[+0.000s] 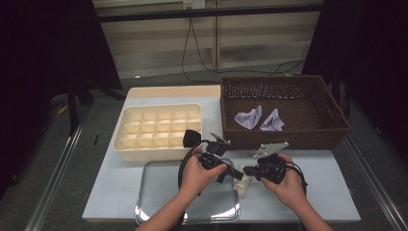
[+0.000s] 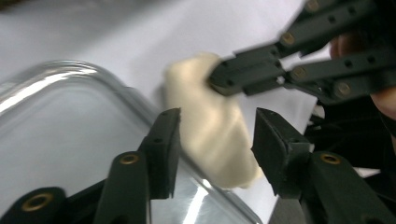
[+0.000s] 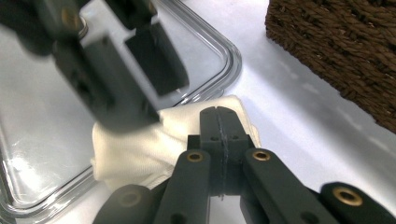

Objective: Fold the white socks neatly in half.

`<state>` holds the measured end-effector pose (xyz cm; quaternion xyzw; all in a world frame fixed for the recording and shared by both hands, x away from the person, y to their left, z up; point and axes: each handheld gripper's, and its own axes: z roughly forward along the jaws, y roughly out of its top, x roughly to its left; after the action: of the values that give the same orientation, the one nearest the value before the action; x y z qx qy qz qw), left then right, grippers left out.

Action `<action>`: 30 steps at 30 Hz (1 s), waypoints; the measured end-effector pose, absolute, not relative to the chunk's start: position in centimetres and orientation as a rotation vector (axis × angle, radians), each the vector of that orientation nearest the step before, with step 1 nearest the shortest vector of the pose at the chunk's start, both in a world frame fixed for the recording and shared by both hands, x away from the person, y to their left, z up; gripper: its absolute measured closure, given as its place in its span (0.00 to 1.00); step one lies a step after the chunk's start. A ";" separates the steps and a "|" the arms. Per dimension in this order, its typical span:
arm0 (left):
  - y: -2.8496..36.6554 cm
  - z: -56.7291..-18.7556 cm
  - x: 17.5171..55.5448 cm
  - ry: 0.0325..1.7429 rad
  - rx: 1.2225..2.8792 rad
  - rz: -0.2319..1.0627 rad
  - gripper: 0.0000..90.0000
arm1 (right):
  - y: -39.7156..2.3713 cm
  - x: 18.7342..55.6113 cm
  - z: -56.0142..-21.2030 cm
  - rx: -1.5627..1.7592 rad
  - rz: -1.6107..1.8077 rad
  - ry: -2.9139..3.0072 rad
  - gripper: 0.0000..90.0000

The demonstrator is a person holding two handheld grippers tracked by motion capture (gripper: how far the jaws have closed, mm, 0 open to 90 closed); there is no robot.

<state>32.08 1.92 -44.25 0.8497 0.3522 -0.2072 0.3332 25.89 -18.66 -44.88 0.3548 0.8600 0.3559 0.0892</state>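
Your right gripper (image 3: 217,114) pinches the cream cloth (image 3: 140,149); your left gripper (image 2: 215,140) stands open around it — pull now and it probably slips onto the tray (image 1: 154,202).

Cream cloth, black hand-held grippers, pale tabletop

A cream-white cloth (image 1: 242,185) lies low in the frame's centre, between the matt black left hand-held gripper (image 1: 230,174) and right hand-held gripper (image 1: 248,170), whose pins are brass-coloured. The tray (image 1: 159,192) at lower left is shiny silver, the divided box (image 1: 156,129) cream, the woven basket (image 1: 284,132) at upper right dark brown with two lilac cloths (image 1: 260,119), and the tabletop (image 1: 327,178) pale blue-grey.
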 end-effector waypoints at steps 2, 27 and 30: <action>2.0 -44.5 32.2 0.967 2.193 -0.530 0.56 | -18.6 25.8 -44.9 1.052 1.074 2.562 1.00; -1.3 -46.6 31.3 0.898 2.280 -0.550 0.58 | -19.8 25.4 -45.2 1.100 1.025 2.570 1.00; -1.2 -46.7 31.4 0.896 2.278 -0.565 0.64 | -20.1 25.5 -45.1 1.121 1.045 2.554 1.00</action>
<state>31.39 -1.24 -46.67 0.8623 0.3392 -0.2139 0.3093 25.48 -20.14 -45.14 0.3752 0.8546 0.3497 0.0813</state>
